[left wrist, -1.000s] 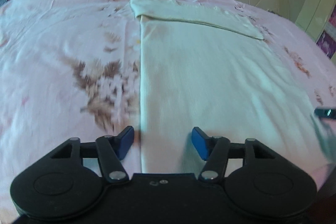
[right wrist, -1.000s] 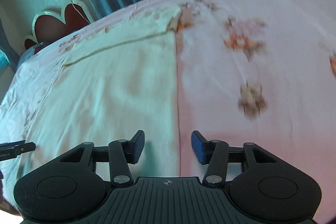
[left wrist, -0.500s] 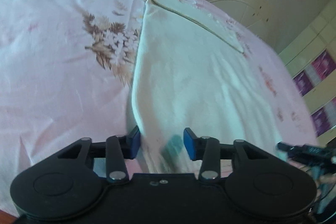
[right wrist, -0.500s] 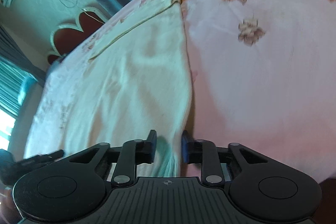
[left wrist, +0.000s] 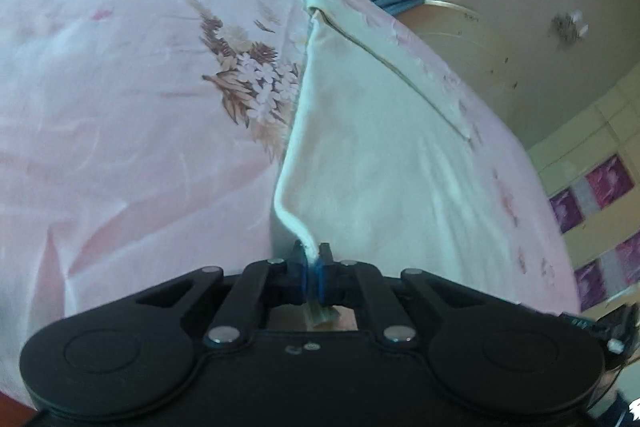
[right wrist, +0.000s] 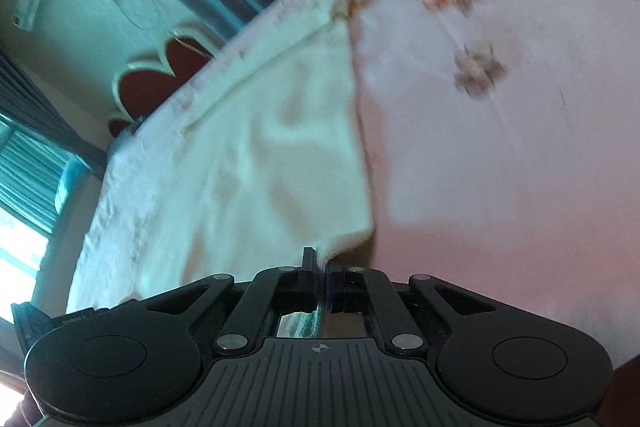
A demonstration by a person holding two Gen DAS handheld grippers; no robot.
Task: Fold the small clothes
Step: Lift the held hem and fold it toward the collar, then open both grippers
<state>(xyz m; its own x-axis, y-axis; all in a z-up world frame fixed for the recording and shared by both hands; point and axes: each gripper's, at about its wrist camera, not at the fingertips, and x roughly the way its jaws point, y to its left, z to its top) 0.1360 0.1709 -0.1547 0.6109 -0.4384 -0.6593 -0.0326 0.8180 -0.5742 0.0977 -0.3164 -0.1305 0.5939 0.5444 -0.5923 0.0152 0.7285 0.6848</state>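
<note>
Cream garment (left wrist: 372,147) flat on pink floral bedsheet (left wrist: 120,107). Left gripper (left wrist: 311,259) jaws clamped on near left corner, right gripper (right wrist: 321,267) jaws clamped on near right corner. Near hem hidden behind grippers; right view blurred.

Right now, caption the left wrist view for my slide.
Left gripper pinching the cream knit garment's near corner above the pink floral bedsheet.

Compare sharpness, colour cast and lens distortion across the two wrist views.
Left wrist: fairly sharp, the floral bedsheet bulging with fisheye curvature. Right wrist: motion-blurred sheet flowers, a teal cast at left, and the window blown out white.
</note>
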